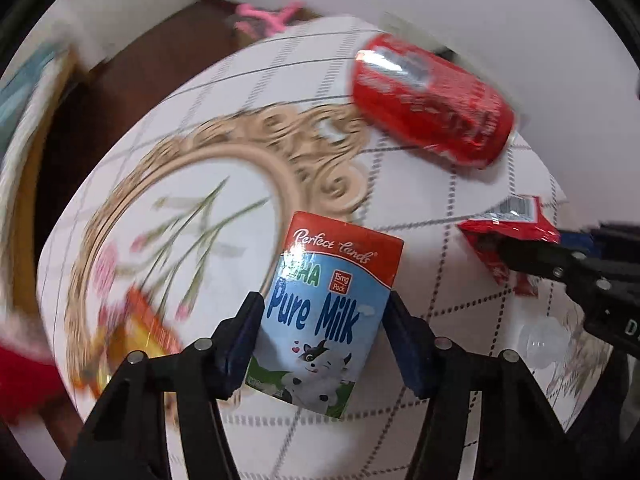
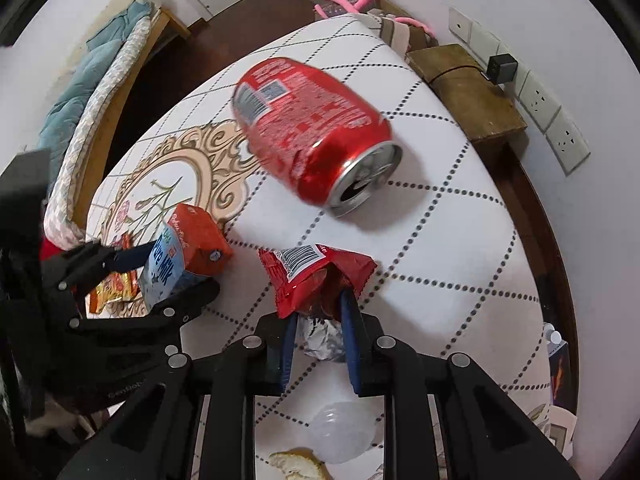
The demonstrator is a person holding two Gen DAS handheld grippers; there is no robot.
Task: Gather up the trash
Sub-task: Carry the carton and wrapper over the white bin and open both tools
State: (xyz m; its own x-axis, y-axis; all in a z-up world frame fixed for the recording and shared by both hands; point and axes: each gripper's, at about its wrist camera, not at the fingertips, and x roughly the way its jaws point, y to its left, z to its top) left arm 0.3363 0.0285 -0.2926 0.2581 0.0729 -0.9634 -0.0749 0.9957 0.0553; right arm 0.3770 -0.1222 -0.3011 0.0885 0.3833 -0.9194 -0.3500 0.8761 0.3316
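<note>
A white counter (image 2: 460, 216) covered in a cloth of dotted diamond lines and a beige scrolled oval stands in a room with a dark brown floor, a bed with a teal quilt (image 2: 76, 92) at ten o'clock, and a wooden shelf (image 2: 468, 92) below white wall sockets at two o'clock.

The step in hand looks like lifting trash, both grippers loaded. At eight o'clock in the right wrist view, the left gripper (image 1: 320, 336) has its jaws clamped on the sides of a blue-and-red cardboard milk carton (image 1: 324, 308), above an orange snack wrapper (image 2: 114, 286) lying flat. Dead centre, the right gripper (image 2: 320, 320) has its jaws closed on a crumpled red foil snack bag (image 2: 316, 276). At twelve o'clock a red aluminium drink can (image 2: 316, 136) lies on its side, untouched. A clear plastic lid (image 2: 344, 432) and a bread scrap (image 2: 296, 466) sit at six o'clock.

Next, both loads probably need carrying to a bin, which no view shows; then the can.
</note>
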